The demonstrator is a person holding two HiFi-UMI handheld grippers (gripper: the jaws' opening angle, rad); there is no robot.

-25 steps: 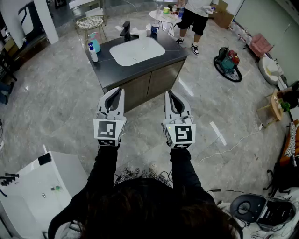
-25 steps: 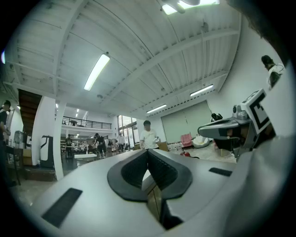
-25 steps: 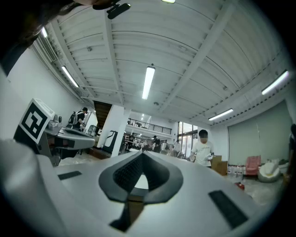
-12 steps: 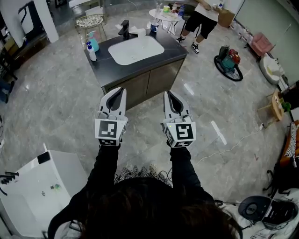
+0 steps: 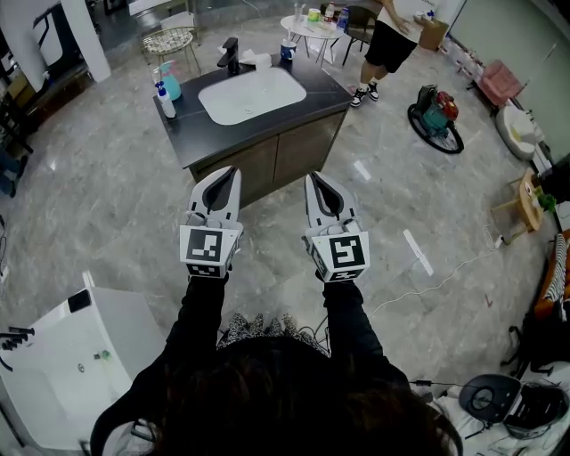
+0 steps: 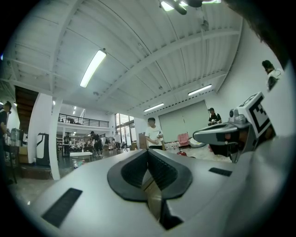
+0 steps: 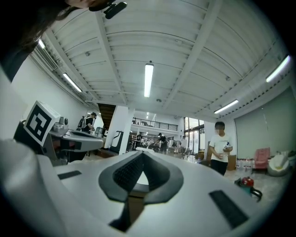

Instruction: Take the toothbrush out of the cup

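Note:
A small dark cup (image 5: 287,51) stands at the back right corner of the dark vanity counter (image 5: 294,105); it is too small to make out a toothbrush in it. My left gripper (image 5: 230,171) and right gripper (image 5: 313,178) are held side by side over the floor, well short of the vanity, both pointing toward it. Both are shut with nothing between the jaws. In the left gripper view the left gripper (image 6: 148,152) shows pads pressed together, and the right gripper view shows the same for the right gripper (image 7: 141,155).
On the counter are a white sink basin (image 5: 252,93), a black tap (image 5: 230,55) and two pump bottles (image 5: 166,96). A person (image 5: 392,40) stands by a round white table (image 5: 310,27). A white unit (image 5: 62,356) sits lower left, a red-green machine (image 5: 435,116) right.
The vanity has slid slightly up and left in the head view. My right gripper has edged a little left. The bystander has stepped to the right.

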